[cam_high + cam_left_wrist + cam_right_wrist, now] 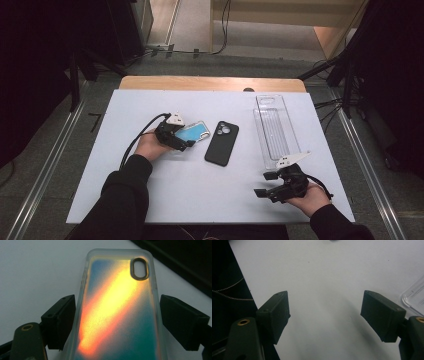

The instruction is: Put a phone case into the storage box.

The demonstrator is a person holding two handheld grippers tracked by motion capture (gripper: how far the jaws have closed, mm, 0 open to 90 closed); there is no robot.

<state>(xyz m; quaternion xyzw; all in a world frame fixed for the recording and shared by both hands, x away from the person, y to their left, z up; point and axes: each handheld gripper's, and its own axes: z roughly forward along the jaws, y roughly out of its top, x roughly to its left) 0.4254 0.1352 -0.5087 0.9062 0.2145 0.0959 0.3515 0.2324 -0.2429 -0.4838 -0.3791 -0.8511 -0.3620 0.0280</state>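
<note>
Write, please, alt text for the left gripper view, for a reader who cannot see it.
A translucent phone case with a blue, orange and yellow shimmer lies on the white table between the left gripper's two black jaws. The left jaw is at its edge; a narrow gap shows at the right jaw.

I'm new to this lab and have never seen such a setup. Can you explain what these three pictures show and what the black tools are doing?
A person sits at a white table, holding a two-jaw gripper in each hand. The high view looks down from above; the other two come from cameras riding on the grippers. The left gripper has its jaws around a translucent blue-and-orange phone case; the left jaw meets its edge, but a small gap remains at the right one. The right gripper is open over bare table. A black phone case and a clear plastic tray also lie there.
</note>
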